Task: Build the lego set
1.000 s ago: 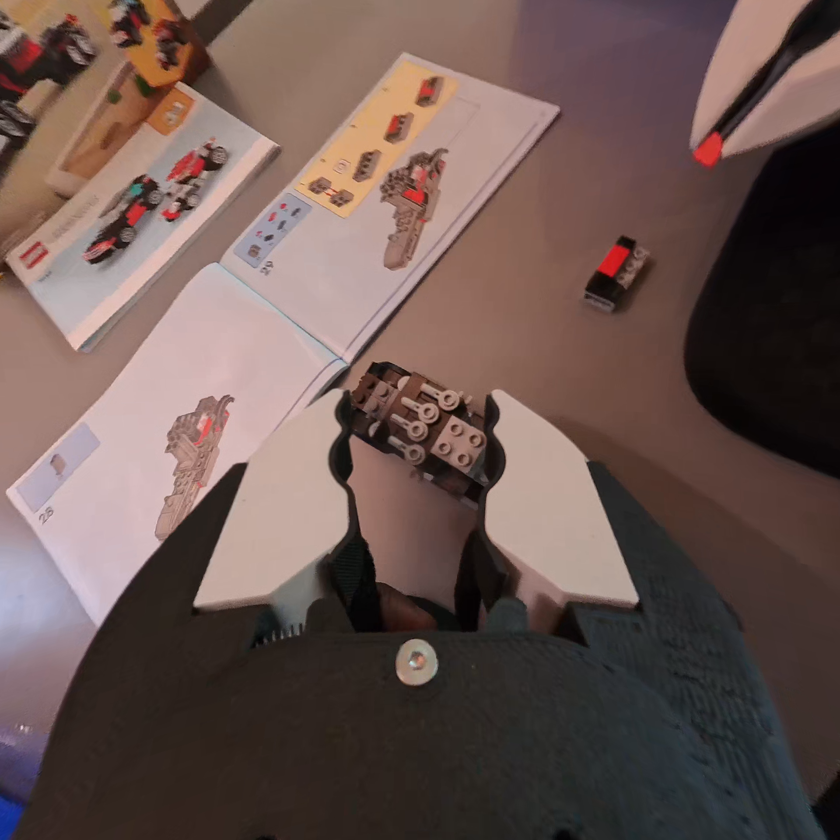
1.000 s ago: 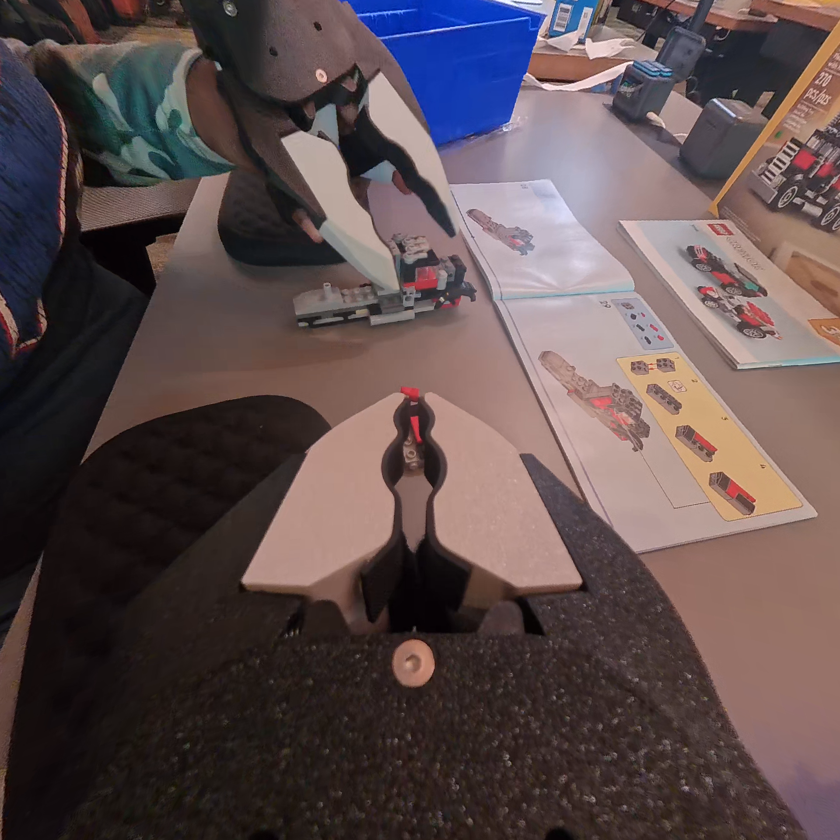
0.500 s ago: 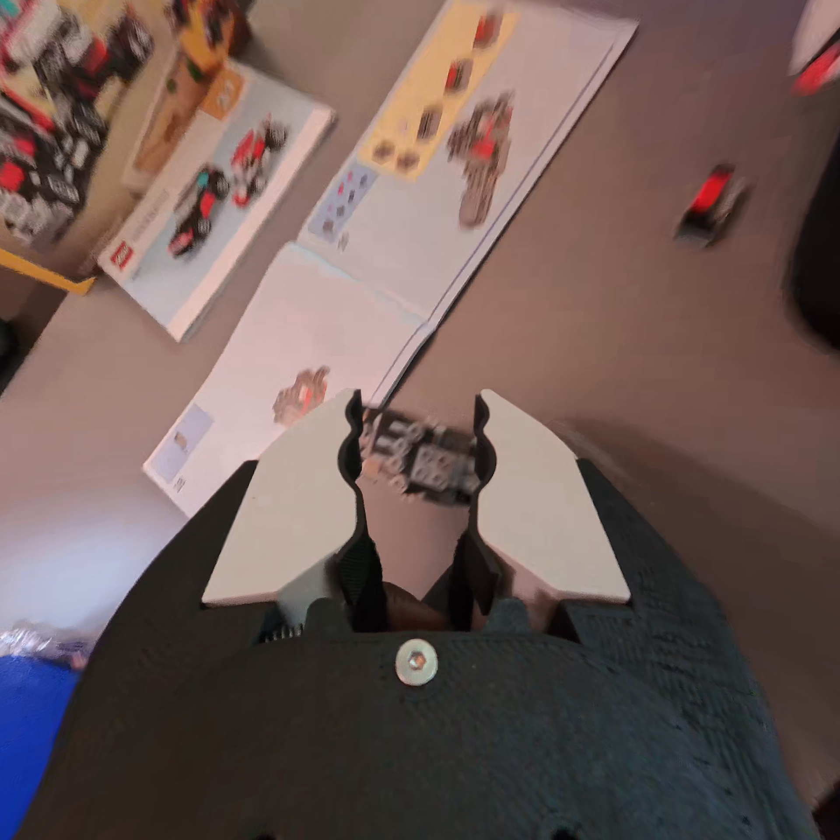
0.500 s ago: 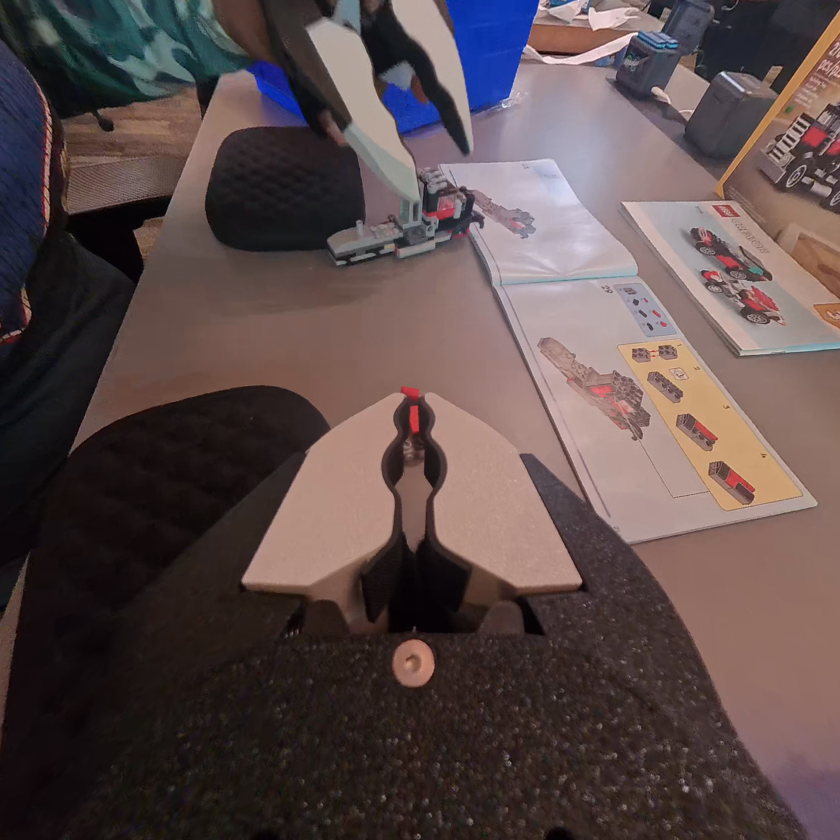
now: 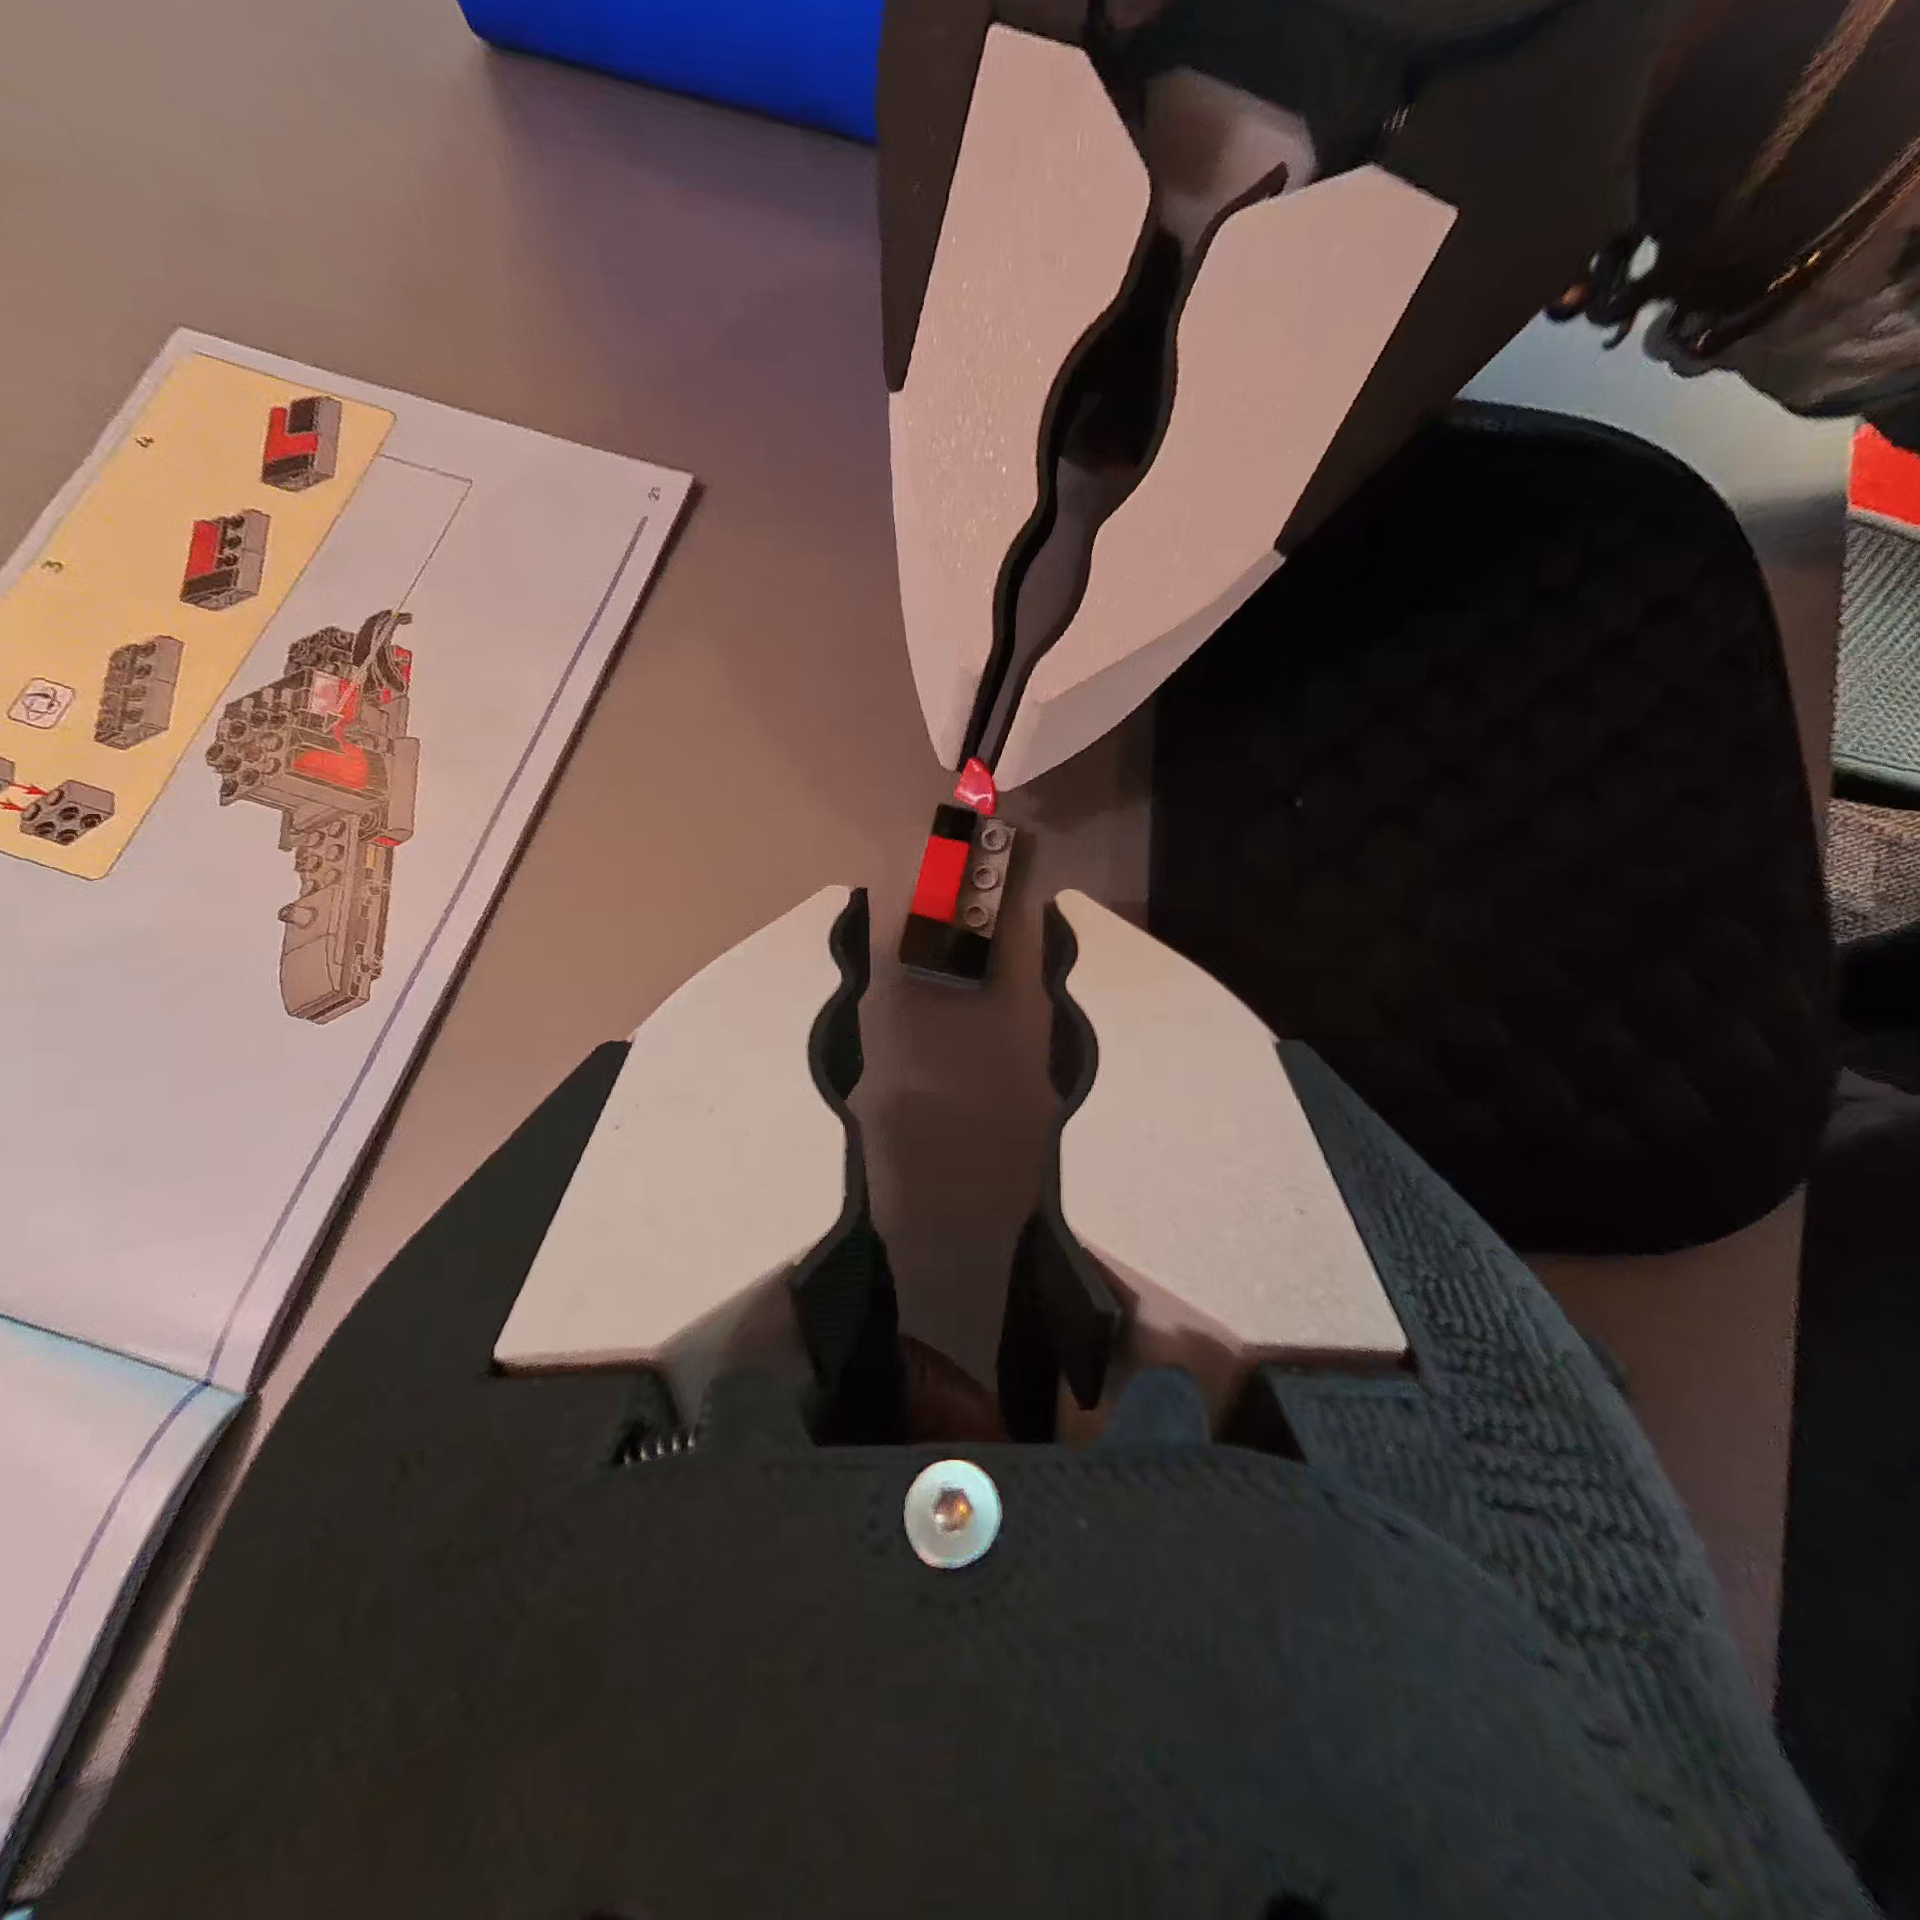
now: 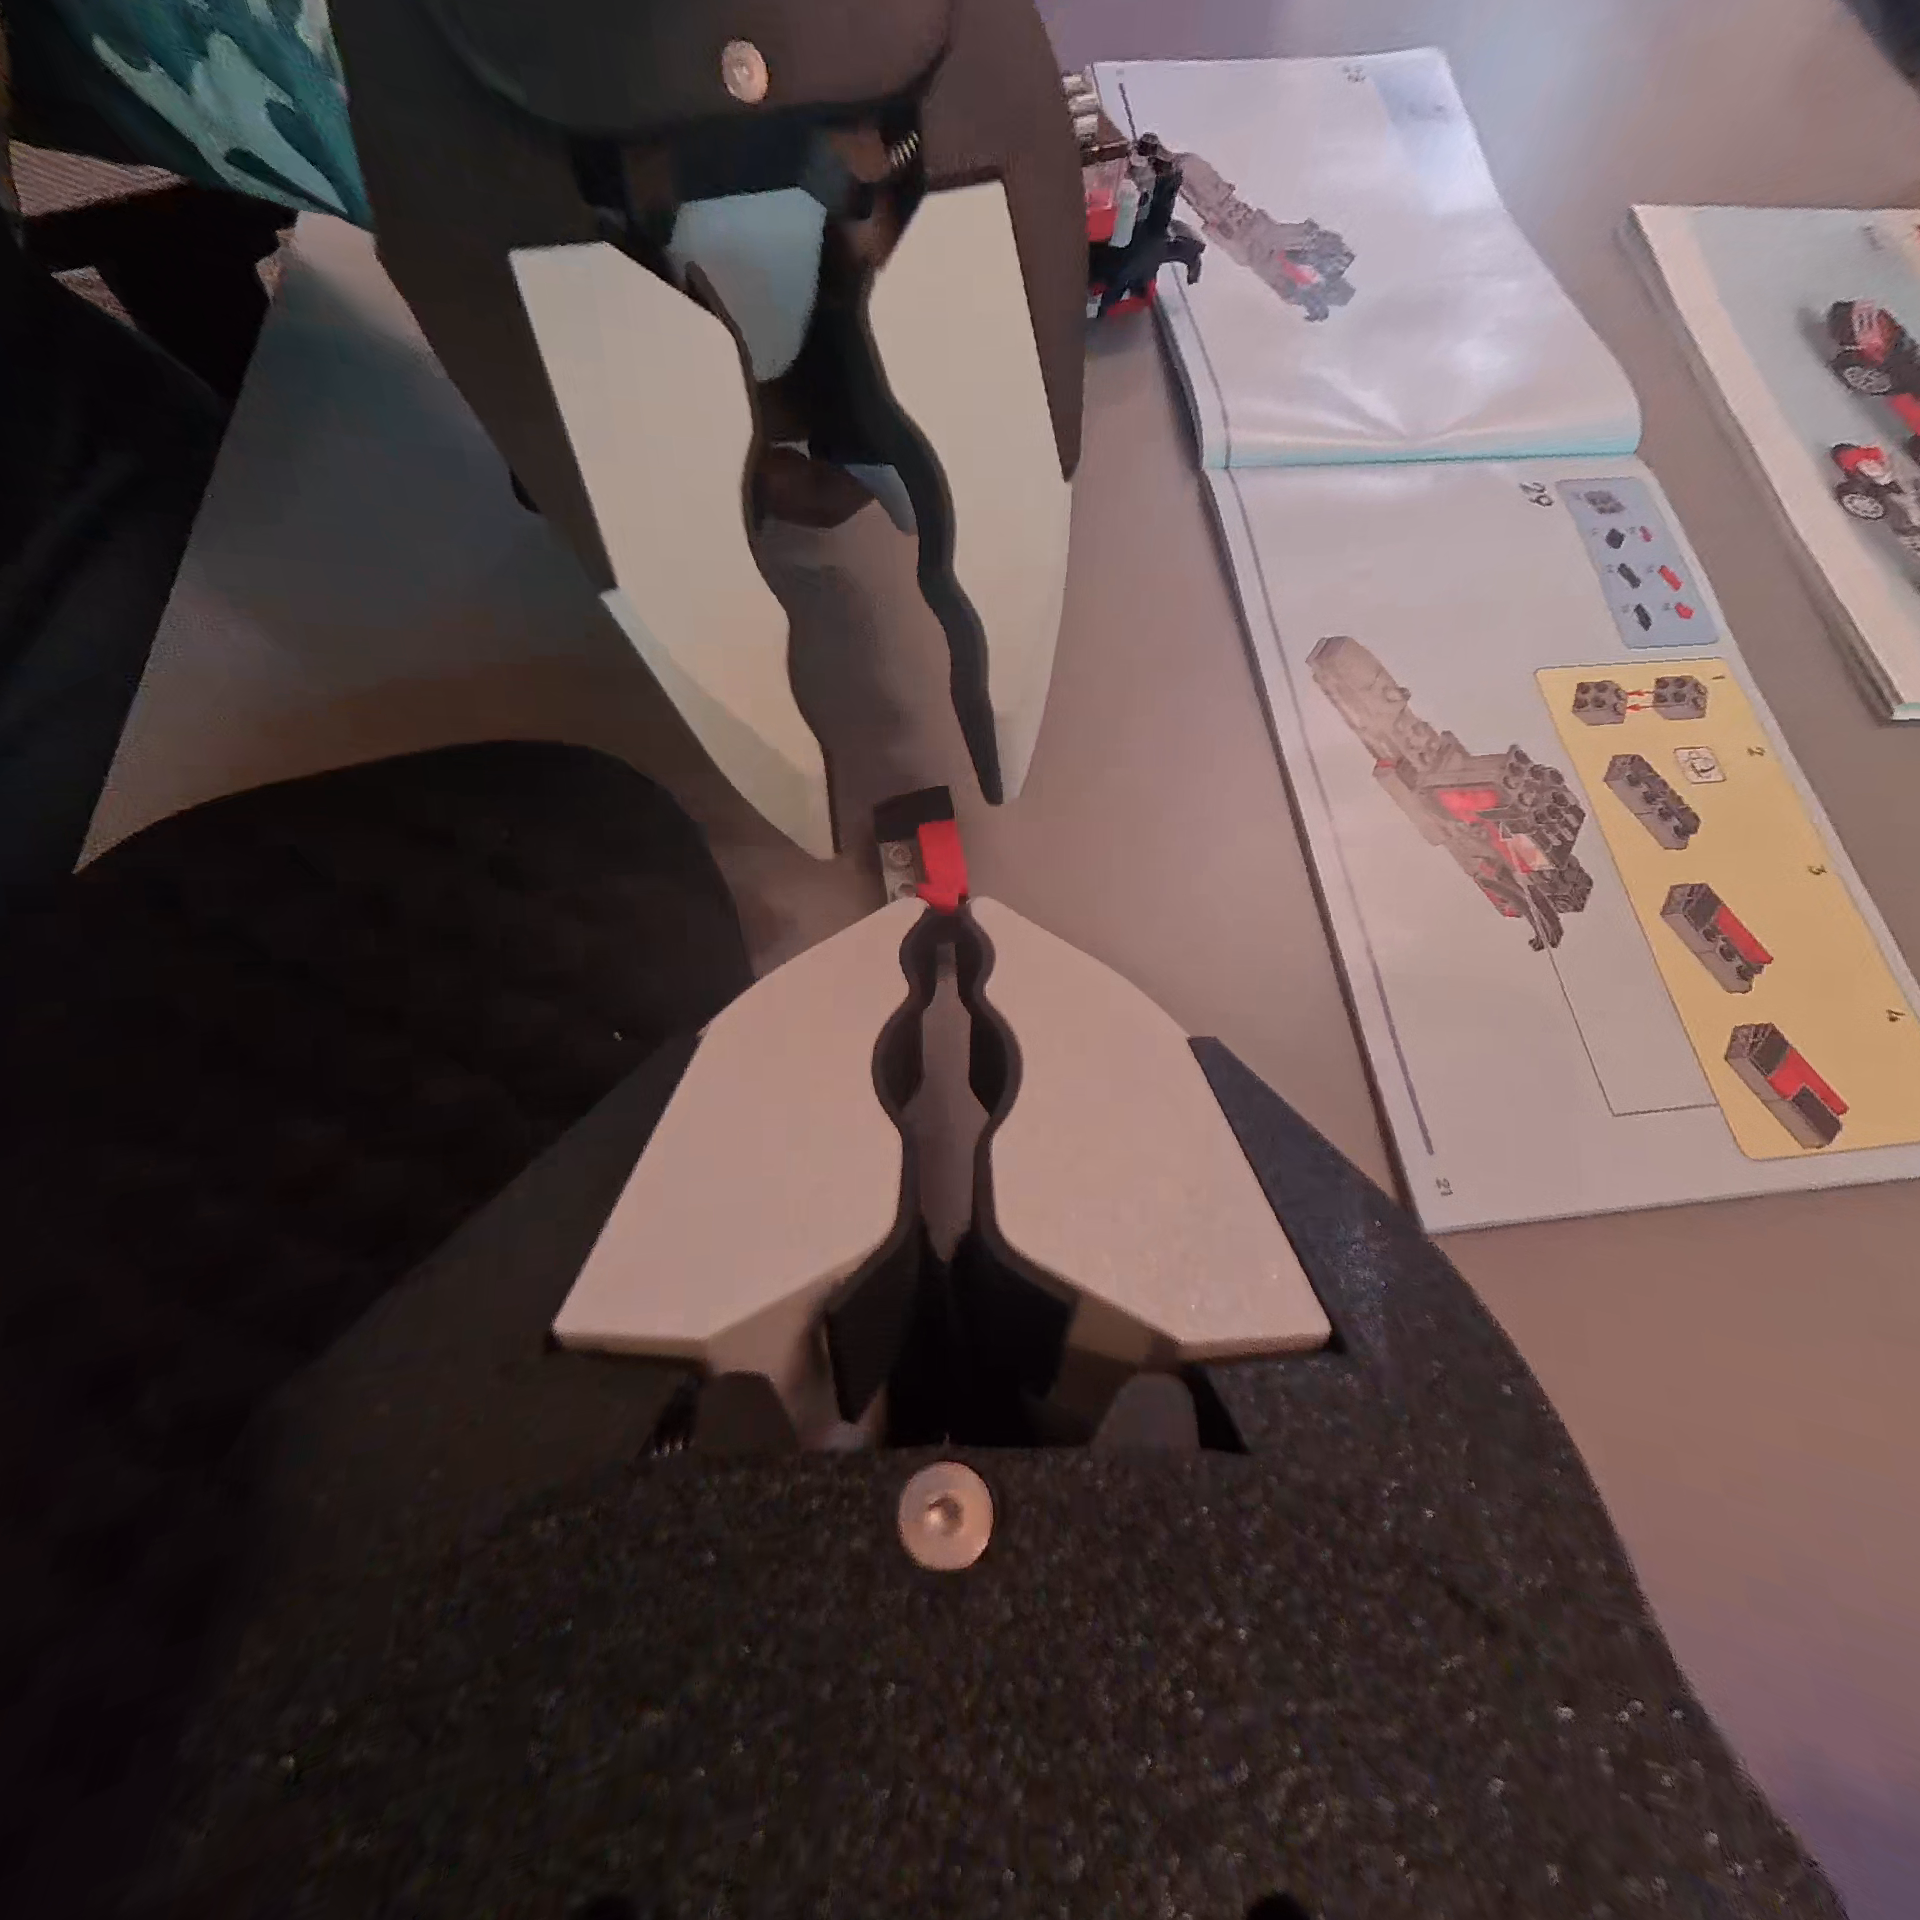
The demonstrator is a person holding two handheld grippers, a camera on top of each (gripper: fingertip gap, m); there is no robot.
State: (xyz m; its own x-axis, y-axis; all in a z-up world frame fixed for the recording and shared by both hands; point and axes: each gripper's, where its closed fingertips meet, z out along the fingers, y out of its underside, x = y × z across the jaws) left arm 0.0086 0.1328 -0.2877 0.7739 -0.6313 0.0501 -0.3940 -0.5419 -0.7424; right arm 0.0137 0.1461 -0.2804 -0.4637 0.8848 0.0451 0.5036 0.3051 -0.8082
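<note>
A small black, red and grey brick block [image 5: 951, 894] lies on the grey table [image 5: 623, 260]. My left gripper [image 5: 953, 899] is open, and its fingertips stand on either side of the block's near end. My right gripper [image 5: 977, 774] comes in from the far side, shut on a tiny red piece [image 5: 977, 781] held at the block's far end. In the right wrist view, the right gripper [image 6: 942, 906] holds the red piece [image 6: 940, 902] against the block [image 6: 914, 847], with the open left gripper [image 6: 912, 826] above it. The truck chassis model [image 6: 1122, 239] lies behind, partly hidden.
An open instruction booklet [image 5: 312, 831] lies left of the block, also seen in the right wrist view [image 6: 1455, 727]. A second booklet [image 6: 1818, 416] lies beyond it. A black padded rest [image 5: 1455, 831] sits close on the other side. A blue bin [image 5: 675, 52] stands at the far edge. Both grippers' tips are close together, under 4 cm apart.
My left gripper let go of the truck chassis model and moved over to the small block, now open around it. My right gripper brought the red piece down to the block.
</note>
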